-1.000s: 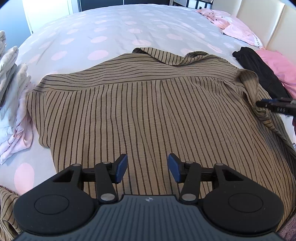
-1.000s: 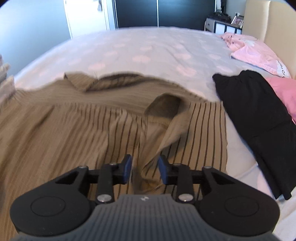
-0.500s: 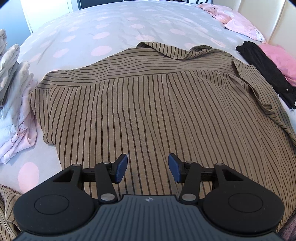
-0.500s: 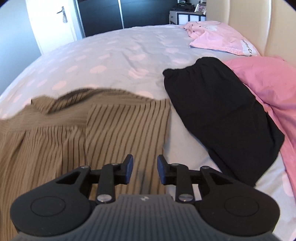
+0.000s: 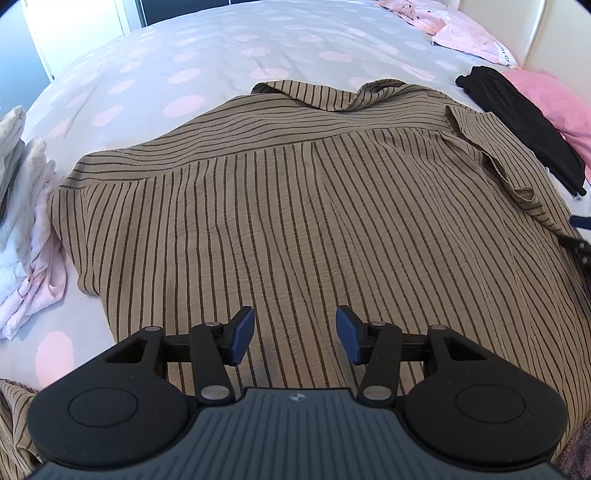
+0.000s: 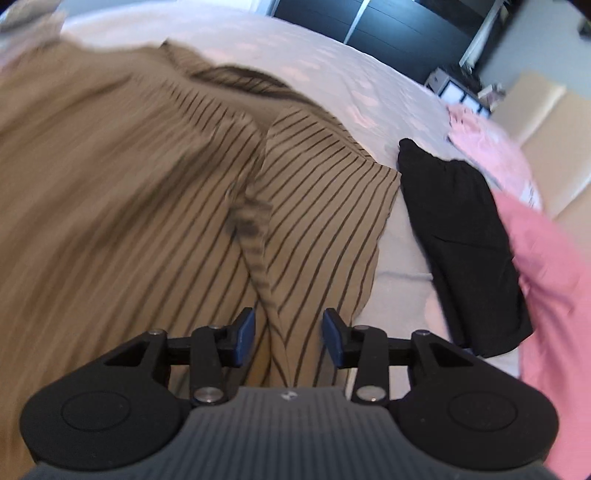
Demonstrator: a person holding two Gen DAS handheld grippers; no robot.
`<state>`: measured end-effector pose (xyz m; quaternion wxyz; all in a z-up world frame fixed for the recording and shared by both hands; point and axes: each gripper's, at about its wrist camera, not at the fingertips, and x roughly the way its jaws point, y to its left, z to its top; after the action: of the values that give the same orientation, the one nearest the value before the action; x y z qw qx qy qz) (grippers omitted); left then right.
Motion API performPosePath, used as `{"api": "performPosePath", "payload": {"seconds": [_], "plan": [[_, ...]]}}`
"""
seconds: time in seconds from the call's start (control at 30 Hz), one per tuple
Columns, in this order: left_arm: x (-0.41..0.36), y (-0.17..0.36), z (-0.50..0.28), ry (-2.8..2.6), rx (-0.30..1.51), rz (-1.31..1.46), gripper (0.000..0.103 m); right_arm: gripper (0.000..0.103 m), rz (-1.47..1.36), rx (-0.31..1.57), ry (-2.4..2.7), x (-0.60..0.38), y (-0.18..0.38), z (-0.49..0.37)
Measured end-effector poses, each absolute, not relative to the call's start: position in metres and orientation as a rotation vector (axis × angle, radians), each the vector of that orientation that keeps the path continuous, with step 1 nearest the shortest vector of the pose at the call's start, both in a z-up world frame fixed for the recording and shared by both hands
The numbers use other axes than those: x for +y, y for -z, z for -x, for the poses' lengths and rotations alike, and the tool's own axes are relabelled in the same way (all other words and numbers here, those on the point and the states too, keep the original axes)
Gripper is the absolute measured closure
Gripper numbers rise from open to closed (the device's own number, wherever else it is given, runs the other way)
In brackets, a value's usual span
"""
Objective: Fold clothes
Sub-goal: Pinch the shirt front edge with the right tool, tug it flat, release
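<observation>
A tan shirt with dark stripes (image 5: 295, 206) lies spread back-up on the bed, collar at the far side. Its right sleeve (image 5: 491, 158) is folded in over the body. My left gripper (image 5: 294, 339) is open and empty above the shirt's lower middle. My right gripper (image 6: 288, 334) is open and empty above the shirt's right side (image 6: 317, 206), over a crease near the sleeve; this view is blurred by motion. The right gripper's tip shows at the right edge of the left wrist view (image 5: 580, 236).
The bed cover (image 5: 177, 77) is pale with pink dots. A black garment (image 5: 524, 125) (image 6: 465, 236) and pink clothes (image 5: 554, 96) (image 6: 546, 266) lie right of the shirt. Folded white and pink clothes (image 5: 26, 229) are stacked left. A headboard (image 5: 554, 29) stands at the far right.
My right gripper let go of the sleeve, which now lies folded on the shirt, then swung back left over the shirt's right side. My left gripper has barely moved.
</observation>
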<state>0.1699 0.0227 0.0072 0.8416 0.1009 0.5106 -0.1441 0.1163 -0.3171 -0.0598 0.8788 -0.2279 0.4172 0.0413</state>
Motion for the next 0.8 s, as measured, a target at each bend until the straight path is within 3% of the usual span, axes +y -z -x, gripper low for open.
{"api": "performPosePath", "payload": {"seconds": [0.13,0.17,0.27,0.37,0.8], "plan": [[0.017,-0.007,-0.17,0.3,1.072,-0.236,0.056,0.061,0.635,0.828,-0.026,-0.313,0.069,-0.111],[0.015,-0.007,-0.17,0.3,1.07,-0.242,0.056,0.065,0.674,0.816,-0.011,-0.312,0.072,-0.109],[0.009,-0.006,-0.169,0.301,1.063,-0.264,0.056,0.093,0.785,0.785,0.036,-0.309,0.078,-0.105],[0.004,-0.005,-0.167,0.3,1.05,-0.296,0.056,0.098,0.804,0.788,0.075,-0.319,0.074,-0.104],[0.001,0.001,-0.163,0.281,1.046,-0.369,0.056,0.1,0.537,0.916,0.163,-0.379,0.062,-0.106]]}}
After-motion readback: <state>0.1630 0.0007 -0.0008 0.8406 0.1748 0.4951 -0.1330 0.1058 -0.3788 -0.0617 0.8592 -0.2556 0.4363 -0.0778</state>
